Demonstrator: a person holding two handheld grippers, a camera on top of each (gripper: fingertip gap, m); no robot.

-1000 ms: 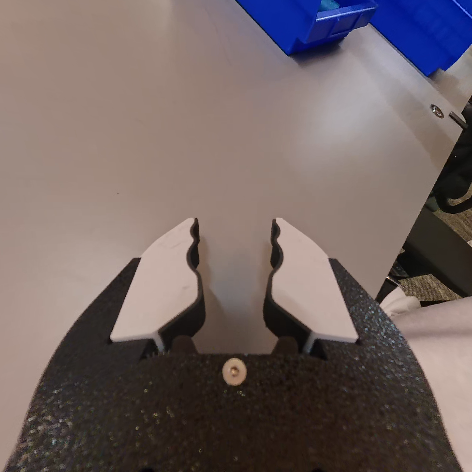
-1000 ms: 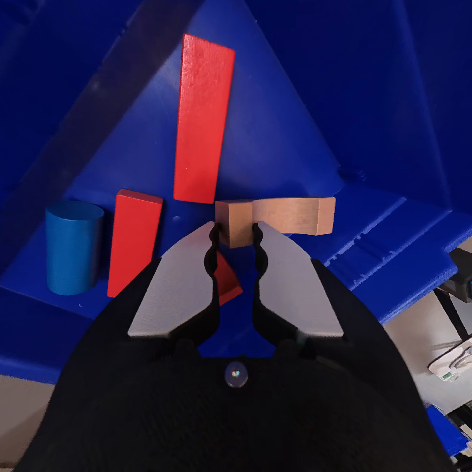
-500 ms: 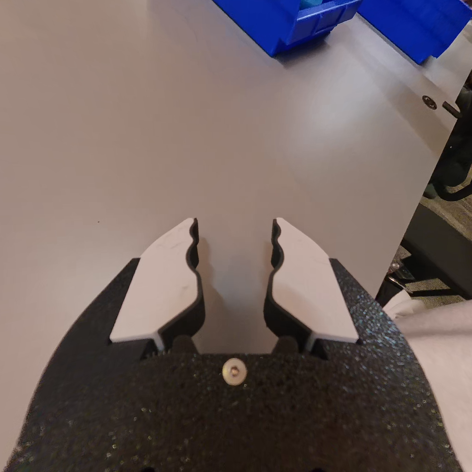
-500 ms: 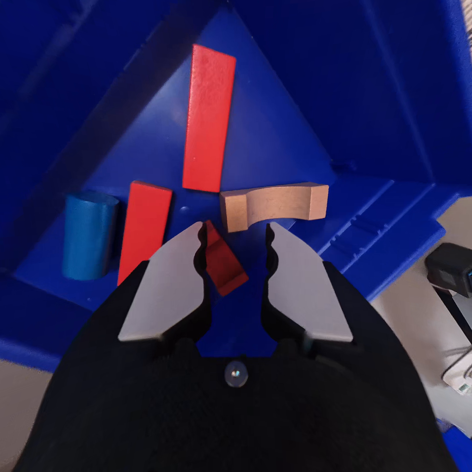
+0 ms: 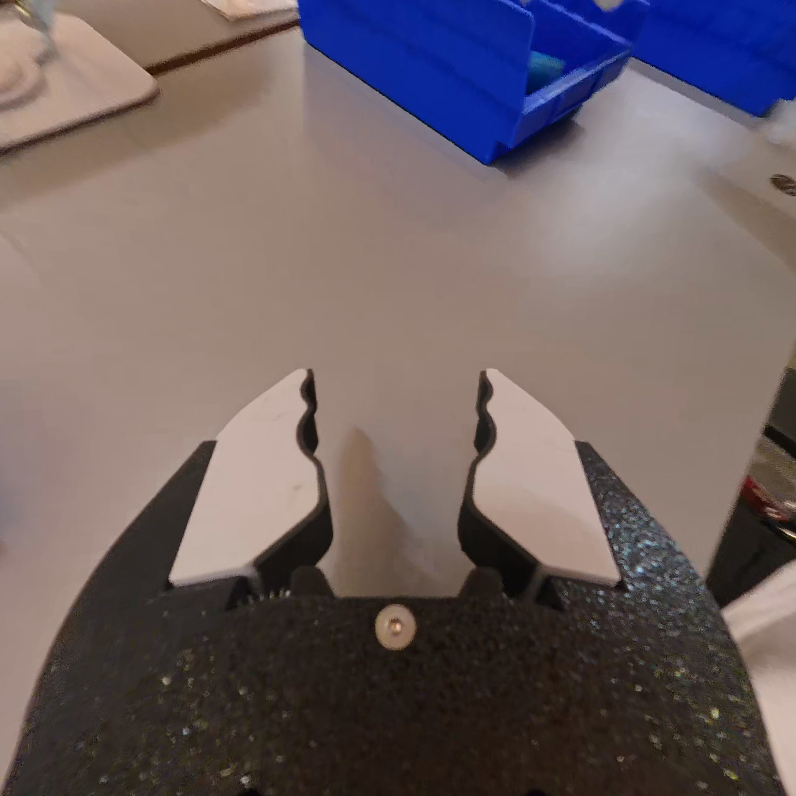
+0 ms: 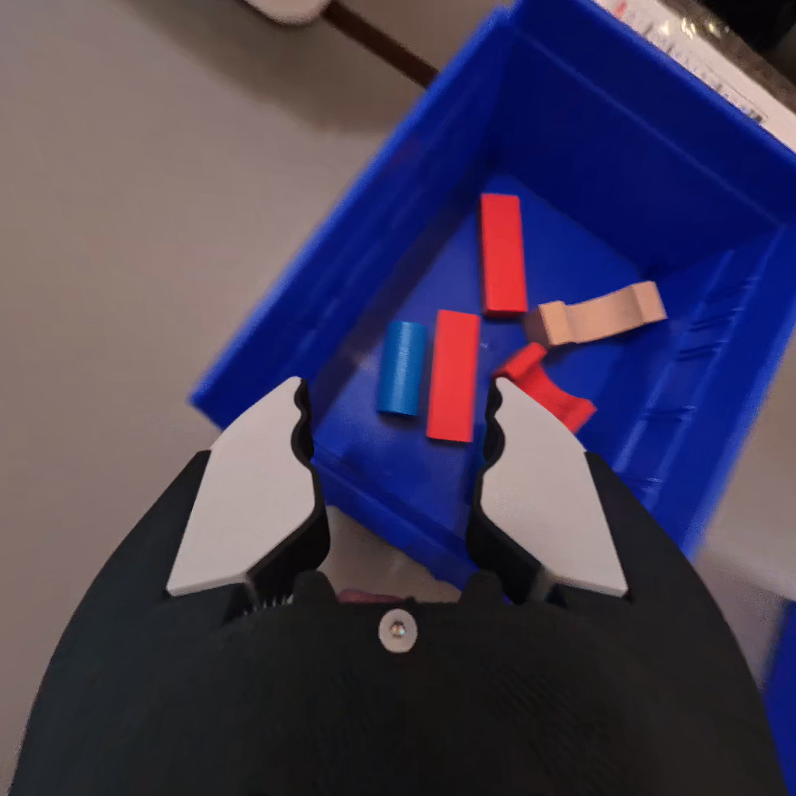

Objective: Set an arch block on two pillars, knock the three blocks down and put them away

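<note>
Wooden blocks lie loose on the floor of a blue plastic bin point(image 6: 430, 172): a blue cylinder point(image 6: 401, 374), two flat red rectangular blocks point(image 6: 454, 375) point(image 6: 503, 255), a red arch-shaped block point(image 6: 545, 387) and a plain tan arch-shaped block point(image 6: 596, 318). The right hand-held gripper point(image 6: 396, 382) hangs above the bin's near corner with its jaws spread wide and nothing between them (the view is blurred). The bin stands on a pale grey desk point(image 6: 129, 215). The left hand-held gripper point(image 5: 396, 374), jaws likewise apart and empty, hovers over bare desk point(image 5: 387, 258), well apart from a second blue plastic bin point(image 5: 430, 56) farther back, in which something light blue point(image 5: 545, 69) shows.
</note>
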